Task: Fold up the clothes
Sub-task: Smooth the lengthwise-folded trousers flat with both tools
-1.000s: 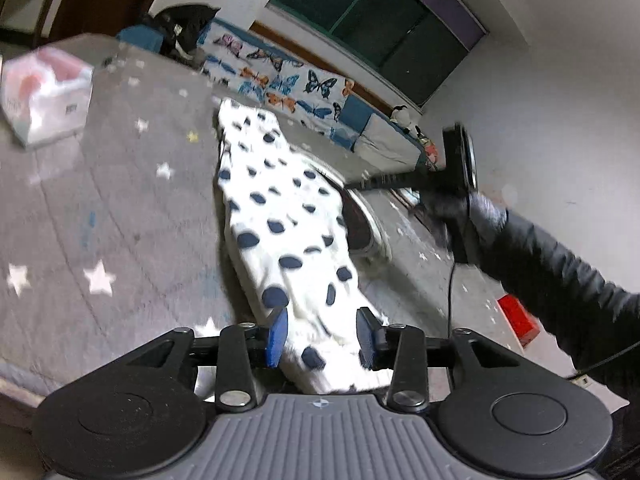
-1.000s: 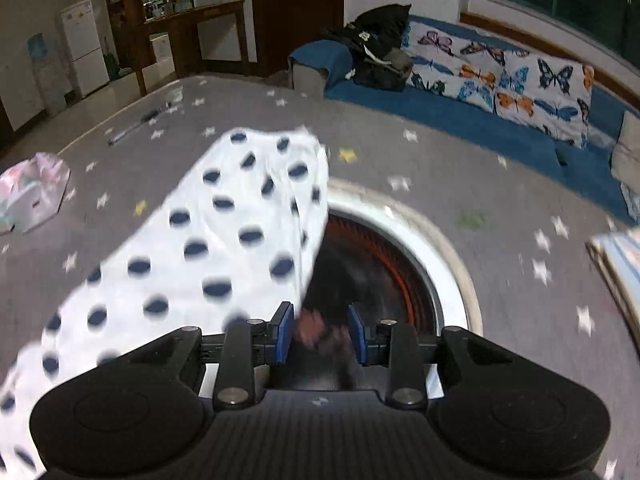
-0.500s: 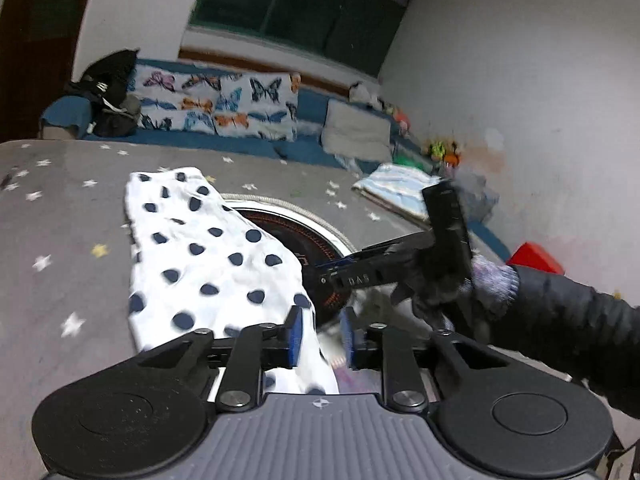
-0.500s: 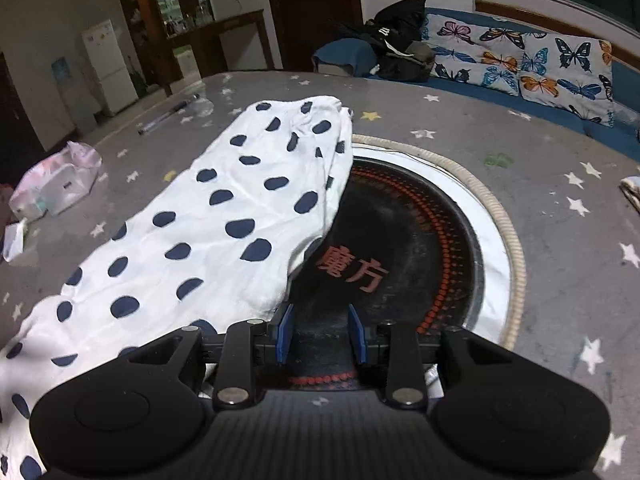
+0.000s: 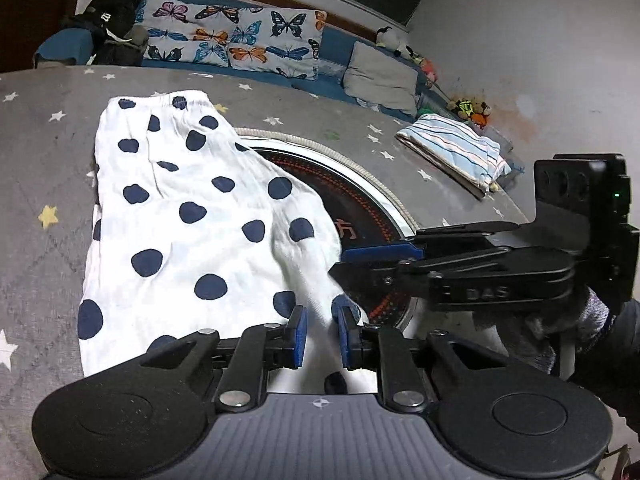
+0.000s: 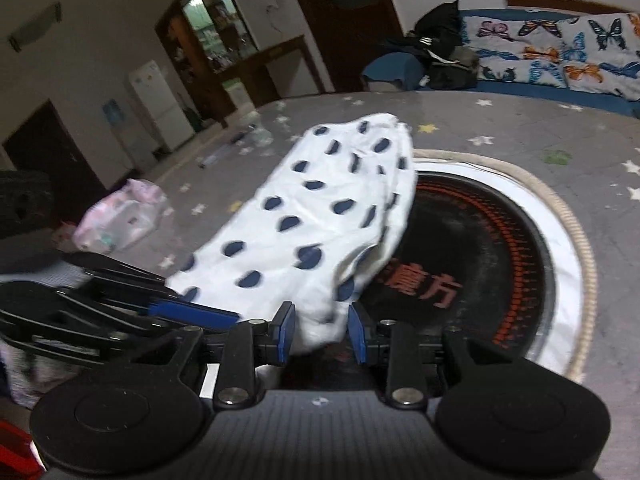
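A white garment with dark blue dots (image 5: 192, 216) lies along the grey star-patterned table, its right edge over the black round hotplate (image 5: 360, 216). My left gripper (image 5: 320, 336) has its jaws narrowly apart around the garment's near edge. The right gripper shows in the left wrist view (image 5: 344, 260), side-on, just right of that edge. In the right wrist view the garment (image 6: 304, 216) runs away from me and its near corner sits between my right gripper's (image 6: 321, 332) jaws, which stand apart. The left gripper's blue pad (image 6: 192, 314) shows at left.
A folded striped cloth (image 5: 452, 148) lies at the table's far right. A pink tissue pack (image 6: 120, 216) sits at the left. The hotplate's white rim (image 6: 560, 248) curves on the right. A butterfly-print couch (image 5: 232, 44) stands behind the table.
Both grippers have come together at the garment's near end. The right gripper has swung left so the cloth corner sits between its jaws. The left view has tilted down onto the cloth.
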{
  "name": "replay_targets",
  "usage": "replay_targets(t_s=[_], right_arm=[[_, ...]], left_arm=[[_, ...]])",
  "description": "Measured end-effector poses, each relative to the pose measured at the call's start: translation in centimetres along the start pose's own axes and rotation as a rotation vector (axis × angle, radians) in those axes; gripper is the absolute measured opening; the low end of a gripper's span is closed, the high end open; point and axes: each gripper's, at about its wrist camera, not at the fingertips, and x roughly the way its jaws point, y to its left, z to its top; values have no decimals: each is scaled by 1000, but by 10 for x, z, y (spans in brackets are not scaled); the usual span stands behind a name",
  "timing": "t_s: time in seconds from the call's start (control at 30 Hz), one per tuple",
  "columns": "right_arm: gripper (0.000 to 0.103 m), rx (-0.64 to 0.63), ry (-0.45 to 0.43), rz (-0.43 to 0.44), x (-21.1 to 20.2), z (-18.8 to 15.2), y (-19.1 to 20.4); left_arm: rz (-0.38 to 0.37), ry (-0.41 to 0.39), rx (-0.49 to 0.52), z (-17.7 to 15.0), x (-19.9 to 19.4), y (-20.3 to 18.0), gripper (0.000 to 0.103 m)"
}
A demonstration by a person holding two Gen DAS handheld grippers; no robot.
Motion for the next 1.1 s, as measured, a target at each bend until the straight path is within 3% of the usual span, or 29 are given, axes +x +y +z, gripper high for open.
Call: replay_targets(t_s=[0.27, 0.5, 0.9, 1.0, 1.1], right_arm=[[30, 6, -41, 115, -3, -2, 15], [30, -37, -45, -1, -15, -4, 7], [29, -35, 0, 8, 11, -4, -3], [10, -35, 7, 2, 10, -6, -3], [5, -60, -4, -39, 0, -3, 2]], left_arm=[[7, 12, -45, -6, 4, 14, 19], [-10, 6, -69, -7, 4, 19, 20], [-18, 3, -74, -7, 5, 20, 19], [-23, 4, -65, -6, 2, 17, 20], [-42, -25, -41, -4, -9, 13, 21]])
